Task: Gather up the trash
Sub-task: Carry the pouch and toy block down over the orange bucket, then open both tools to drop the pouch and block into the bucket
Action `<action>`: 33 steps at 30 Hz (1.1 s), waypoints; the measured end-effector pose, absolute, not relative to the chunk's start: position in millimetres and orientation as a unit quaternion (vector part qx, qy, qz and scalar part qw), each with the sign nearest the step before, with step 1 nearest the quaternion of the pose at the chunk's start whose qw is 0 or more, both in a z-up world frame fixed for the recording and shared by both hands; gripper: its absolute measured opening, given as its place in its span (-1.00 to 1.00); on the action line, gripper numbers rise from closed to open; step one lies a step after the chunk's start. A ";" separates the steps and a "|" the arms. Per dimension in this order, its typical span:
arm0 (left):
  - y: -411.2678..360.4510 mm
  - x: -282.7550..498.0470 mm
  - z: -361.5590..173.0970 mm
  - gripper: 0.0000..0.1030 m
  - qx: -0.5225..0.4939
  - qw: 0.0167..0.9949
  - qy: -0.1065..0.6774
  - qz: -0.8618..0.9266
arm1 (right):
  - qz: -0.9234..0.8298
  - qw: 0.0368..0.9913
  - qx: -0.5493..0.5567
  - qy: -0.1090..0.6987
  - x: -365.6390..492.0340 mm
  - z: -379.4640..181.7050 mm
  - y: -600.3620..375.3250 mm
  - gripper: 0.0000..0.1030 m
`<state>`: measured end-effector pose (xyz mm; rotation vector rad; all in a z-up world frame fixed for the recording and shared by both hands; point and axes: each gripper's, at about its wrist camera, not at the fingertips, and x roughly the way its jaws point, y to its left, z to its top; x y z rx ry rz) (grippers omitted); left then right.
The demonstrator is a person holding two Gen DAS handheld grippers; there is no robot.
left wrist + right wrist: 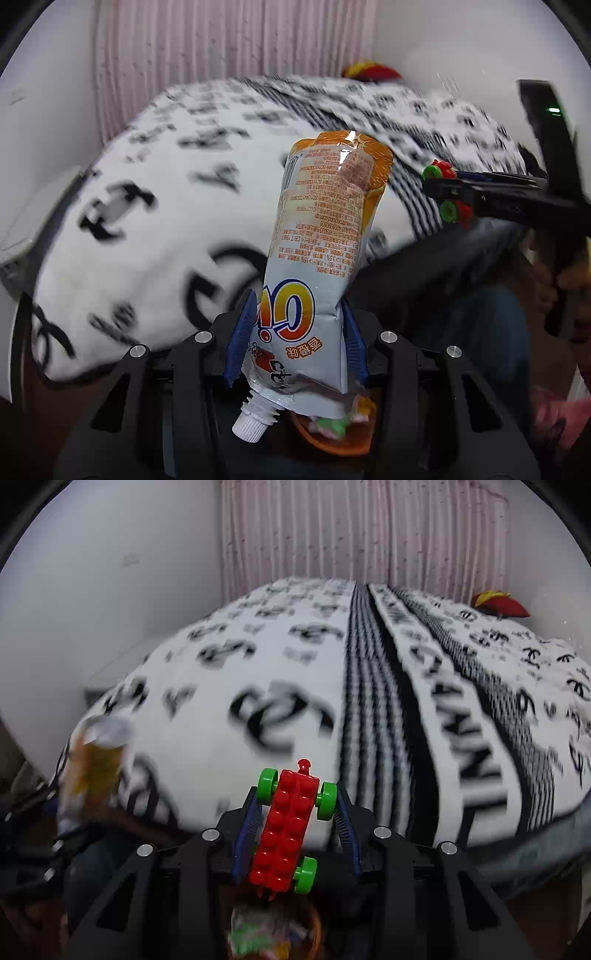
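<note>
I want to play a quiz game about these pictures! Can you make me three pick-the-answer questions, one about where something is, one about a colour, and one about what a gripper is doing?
1. Where is the red and yellow thing?
A. At the far end of the bed
B. Between the right gripper's fingers
C. Inside the orange bin

2. What colour are the toy car's wheels?
A. Blue
B. Green
C. White

3. What is the left gripper doing?
A. Standing open with nothing in it
B. Squeezing a toy car
C. Holding a drink pouch

Answers:
1 A, it lies far back on the black-and-white blanket near the curtain.
2 B, three green wheels show beside the red brick body.
3 C, the blue pads press the pouch from both sides, cap end toward the camera.
</note>
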<state>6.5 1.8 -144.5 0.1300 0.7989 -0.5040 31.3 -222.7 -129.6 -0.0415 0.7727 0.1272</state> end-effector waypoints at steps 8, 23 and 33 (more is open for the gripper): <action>-31.1 -6.8 -230.3 -0.15 0.075 0.827 0.499 -0.249 | 0.082 0.888 0.008 0.452 -16.3 -203.8 -213.2 -0.23; -55.7 6.9 -332.4 -0.16 0.079 0.756 0.618 -0.201 | 0.058 0.818 0.012 0.573 -11.9 -322.5 -202.6 -0.23; -55.4 11.5 -342.6 -0.15 0.085 0.746 0.632 -0.190 | 0.053 0.808 0.013 0.587 -13.4 -332.3 -204.5 -0.23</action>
